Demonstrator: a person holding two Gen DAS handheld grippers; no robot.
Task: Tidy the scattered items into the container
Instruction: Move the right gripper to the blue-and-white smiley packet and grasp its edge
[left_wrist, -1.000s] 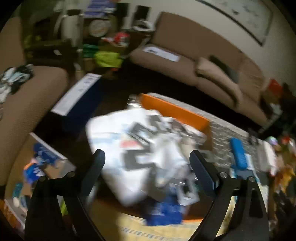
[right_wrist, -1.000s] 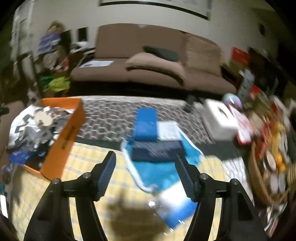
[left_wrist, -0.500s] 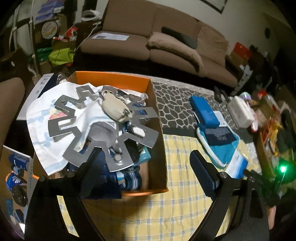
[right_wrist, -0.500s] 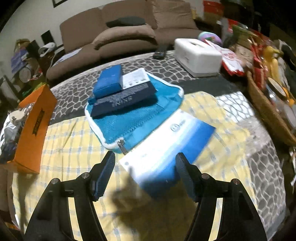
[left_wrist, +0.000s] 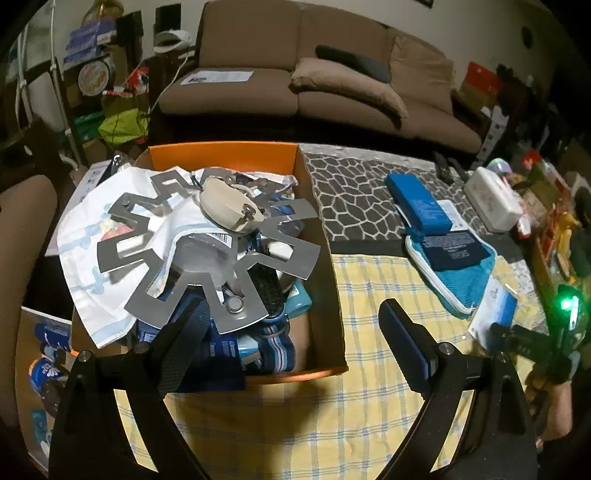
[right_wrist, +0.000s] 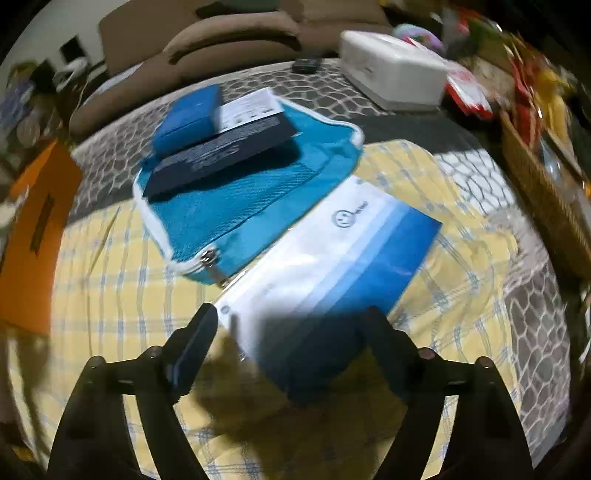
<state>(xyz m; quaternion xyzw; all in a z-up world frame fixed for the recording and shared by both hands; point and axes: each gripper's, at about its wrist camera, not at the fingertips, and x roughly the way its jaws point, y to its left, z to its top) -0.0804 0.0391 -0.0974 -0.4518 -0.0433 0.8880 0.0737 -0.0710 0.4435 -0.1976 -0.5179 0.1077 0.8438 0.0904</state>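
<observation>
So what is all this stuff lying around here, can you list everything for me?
orange box: one, orange, left on the table, heaped full
metal star plate: one, silver, on top of the heap
white cloth: one, white, draped over the box's left side
blue-white pack: one, on the yellow checked cloth
teal pouch: one, teal, beyond the pack
dark box: one, navy, on the pouch
blue box: one, behind the dark box
white case: one, far right
sofa: one, brown, behind the table
left tongs: open, near the box
right tongs: open, at the pack
</observation>
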